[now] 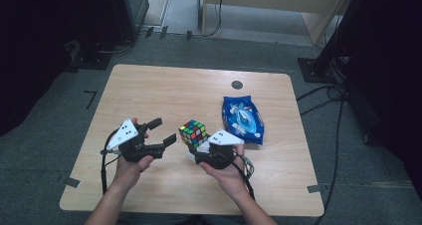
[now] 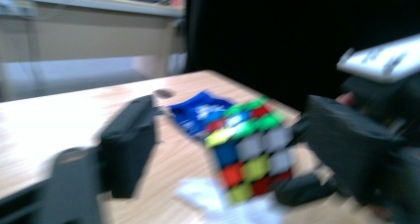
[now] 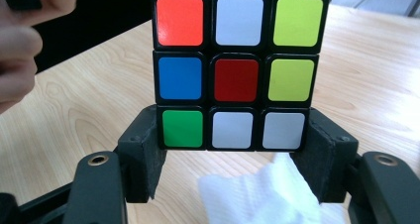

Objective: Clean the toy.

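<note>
A scrambled Rubik's cube (image 1: 193,133) is held just above the wooden table (image 1: 164,85), near its front middle. My right gripper (image 1: 197,148) is shut on the cube's bottom layer. In the right gripper view both pads press the sides of the cube (image 3: 233,68). My left gripper (image 1: 165,130) is close to the left of the cube, pointing at it, jaws open and nothing between them. In the blurred left gripper view the cube (image 2: 250,147) lies ahead, beyond one dark finger (image 2: 129,144).
A blue snack packet (image 1: 242,119) lies flat on the table to the right of the cube. A white tissue (image 3: 262,194) lies under the right gripper. The person's other hand (image 3: 20,30) shows at the upper left of the right gripper view.
</note>
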Demonstrator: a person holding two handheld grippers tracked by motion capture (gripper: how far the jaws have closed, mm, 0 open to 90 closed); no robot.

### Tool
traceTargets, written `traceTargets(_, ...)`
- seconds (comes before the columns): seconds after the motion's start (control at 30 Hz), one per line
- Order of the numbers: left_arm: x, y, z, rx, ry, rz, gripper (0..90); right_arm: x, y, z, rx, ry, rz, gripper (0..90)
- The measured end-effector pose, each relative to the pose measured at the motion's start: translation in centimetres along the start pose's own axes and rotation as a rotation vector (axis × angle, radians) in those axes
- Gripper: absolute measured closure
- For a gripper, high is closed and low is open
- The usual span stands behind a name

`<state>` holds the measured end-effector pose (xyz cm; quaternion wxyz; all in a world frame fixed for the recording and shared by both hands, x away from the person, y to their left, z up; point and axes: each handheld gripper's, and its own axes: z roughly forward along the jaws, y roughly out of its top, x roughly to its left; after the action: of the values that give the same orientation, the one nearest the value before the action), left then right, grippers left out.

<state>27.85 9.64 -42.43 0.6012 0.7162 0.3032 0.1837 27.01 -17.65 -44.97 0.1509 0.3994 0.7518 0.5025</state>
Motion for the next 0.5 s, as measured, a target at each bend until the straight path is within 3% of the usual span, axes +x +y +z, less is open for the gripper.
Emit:
traceTargets(0.07,0.0,-0.6,0.3,0.045,0.039,0.083,13.3,-0.8,0.5,-0.6,0.006,-0.003,0.012,35.2)
traceTargets(0.2,-1.2,-1.7,1.5,0.113,0.068,0.227,13.3,-1.6,1.5,-1.7,0.036,0.018,0.032,35.2)
traceTargets(0.3,-2.6,-2.3,2.2,0.148,0.086,0.348,13.3,-1.6,2.1,-2.1,0.067,0.04,0.046,35.2)
traceTargets(0.5,-4.1,-3.3,3.1,0.218,0.144,0.521,13.3,-0.7,2.6,-2.0,0.133,0.101,0.064,35.2)
